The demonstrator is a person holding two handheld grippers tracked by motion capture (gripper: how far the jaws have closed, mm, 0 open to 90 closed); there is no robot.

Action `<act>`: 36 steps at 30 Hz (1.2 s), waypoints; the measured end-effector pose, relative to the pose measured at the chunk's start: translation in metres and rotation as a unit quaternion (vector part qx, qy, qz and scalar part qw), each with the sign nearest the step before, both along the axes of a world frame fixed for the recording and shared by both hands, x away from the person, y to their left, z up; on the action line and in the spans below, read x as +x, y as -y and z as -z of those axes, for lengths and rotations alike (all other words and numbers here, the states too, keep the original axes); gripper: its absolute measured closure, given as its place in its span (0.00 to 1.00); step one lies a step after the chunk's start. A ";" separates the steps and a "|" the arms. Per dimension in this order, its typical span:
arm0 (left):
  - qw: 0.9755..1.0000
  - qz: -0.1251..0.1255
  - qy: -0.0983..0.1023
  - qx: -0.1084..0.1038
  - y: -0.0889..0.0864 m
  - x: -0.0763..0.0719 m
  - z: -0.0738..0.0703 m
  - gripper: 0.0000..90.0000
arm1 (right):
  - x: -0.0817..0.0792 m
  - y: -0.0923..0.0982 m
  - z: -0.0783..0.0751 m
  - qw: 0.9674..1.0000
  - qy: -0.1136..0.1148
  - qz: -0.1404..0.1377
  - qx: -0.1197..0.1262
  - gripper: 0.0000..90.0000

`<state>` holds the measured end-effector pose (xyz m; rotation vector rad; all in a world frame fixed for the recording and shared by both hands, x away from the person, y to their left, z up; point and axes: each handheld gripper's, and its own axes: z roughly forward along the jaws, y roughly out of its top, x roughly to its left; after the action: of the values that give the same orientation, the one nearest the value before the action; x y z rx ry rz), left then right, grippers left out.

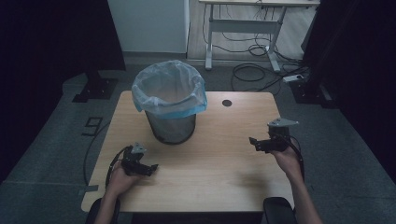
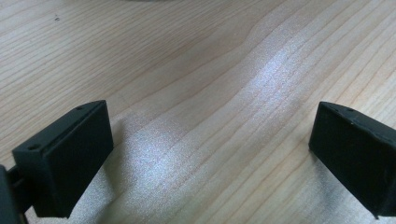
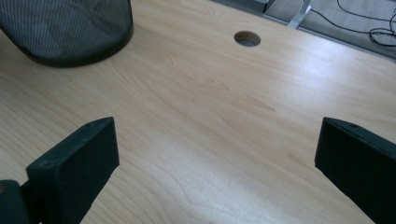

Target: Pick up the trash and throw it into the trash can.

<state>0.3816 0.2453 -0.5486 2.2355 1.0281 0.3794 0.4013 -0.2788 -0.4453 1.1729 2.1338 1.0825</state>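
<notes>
**Both claws spread wide over the table, bin upright at the back**

I hold a claw in each hand above a light wooden table (image 1: 219, 177). My left claw (image 1: 150, 170) sits near the front left part of the top, pointing toward the middle. In the left gripper view its two black jaws stand far apart with only bare wood grain between them; it is released and grips nothing. It seems to hang very low over the wood, though I cannot tell from these pictures whether it touches.

My right claw (image 1: 254, 143) is on the right side of the table, well apart from the left one, pointing inward toward the middle. In the right gripper view its jaws are likewise spread wide, with plain tabletop between them; it too is released and holds nothing.

A black mesh bin (image 1: 170, 123) stands upright on the back left part of the table, lined with a pale blue bag (image 1: 169, 88) whose edge is folded over the rim. The bin is behind my left claw and well clear of both. Its lower wall also shows at the top left of the right gripper view (image 3: 70, 28).

A round cable hole (image 1: 227, 103) lies in the tabletop just right of the bin, near the far edge.
</notes>
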 end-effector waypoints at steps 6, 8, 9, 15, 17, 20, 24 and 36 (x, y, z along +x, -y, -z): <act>1.000 0.000 0.000 0.000 0.000 0.000 0.000 0.00 | -0.003 0.001 0.020 1.000 -0.005 0.003 0.001 0.00; 1.000 0.000 0.000 0.000 0.000 0.000 0.000 0.00 | -0.004 0.001 0.030 1.000 -0.007 0.005 0.000 0.00; 1.000 0.000 0.000 0.000 0.000 0.000 0.000 0.00 | -0.005 0.001 0.033 1.000 -0.009 0.006 0.000 0.00; 1.000 0.001 0.000 0.000 0.000 0.000 0.000 0.00 | -0.009 0.000 0.056 1.000 -0.015 0.009 0.001 0.00; 1.000 0.001 0.000 0.000 0.000 0.000 0.000 0.00 | -0.011 0.000 0.066 1.000 -0.018 0.011 0.001 0.00; 1.000 0.001 0.000 0.000 0.000 0.000 0.000 0.00 | -0.013 -0.002 0.076 1.000 -0.025 0.011 -0.004 0.00; 1.000 0.001 0.000 0.001 0.000 0.000 0.000 0.00 | -0.016 -0.004 0.091 0.999 -0.038 0.009 -0.014 0.00; 1.000 0.001 0.000 0.000 0.000 0.000 0.000 0.00 | -0.020 -0.008 0.112 0.997 -0.065 0.000 -0.031 0.00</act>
<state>0.3817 0.2453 -0.5485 2.2369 1.0266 0.3794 0.3811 -0.2706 -0.5576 1.2435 2.2487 0.9572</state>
